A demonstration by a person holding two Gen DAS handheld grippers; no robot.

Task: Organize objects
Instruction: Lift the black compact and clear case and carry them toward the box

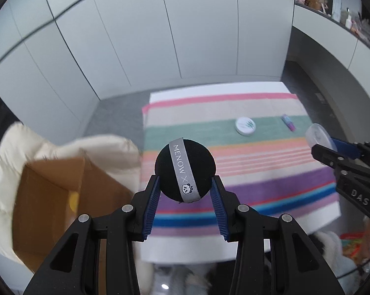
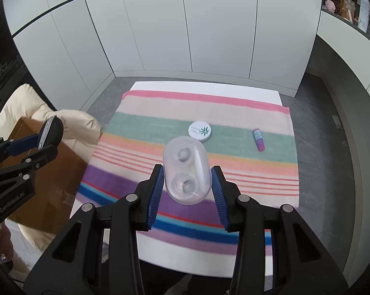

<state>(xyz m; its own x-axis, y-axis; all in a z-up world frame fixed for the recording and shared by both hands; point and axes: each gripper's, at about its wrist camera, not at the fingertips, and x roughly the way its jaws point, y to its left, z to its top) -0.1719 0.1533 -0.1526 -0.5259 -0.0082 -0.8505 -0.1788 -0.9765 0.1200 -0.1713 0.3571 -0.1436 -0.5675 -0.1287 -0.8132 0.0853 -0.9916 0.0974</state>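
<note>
jaws clenched both sides: left gripper point(image 1: 185, 184) pinches black powder puff point(image 1: 185, 170) low on its rim, right gripper point(image 2: 187, 179) pinches clear lens case point(image 2: 185, 170), both lifted above striped tabletop point(image 2: 234, 113). risks, largest first: cardboard box point(image 1: 49, 196) flap snags gripper; slick case squirts out; puff tips free.

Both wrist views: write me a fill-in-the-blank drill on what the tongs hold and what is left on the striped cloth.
1. The left tongs grip a round black ____ with a grey ribbon.
2. The right tongs grip a clear ____ case.
3. On the green stripe of the cloth lie a purple tube and a round ____ tin.
4. Left of the cloth stands an open ____ box.

Missing words: puff; plastic; white; cardboard
</note>
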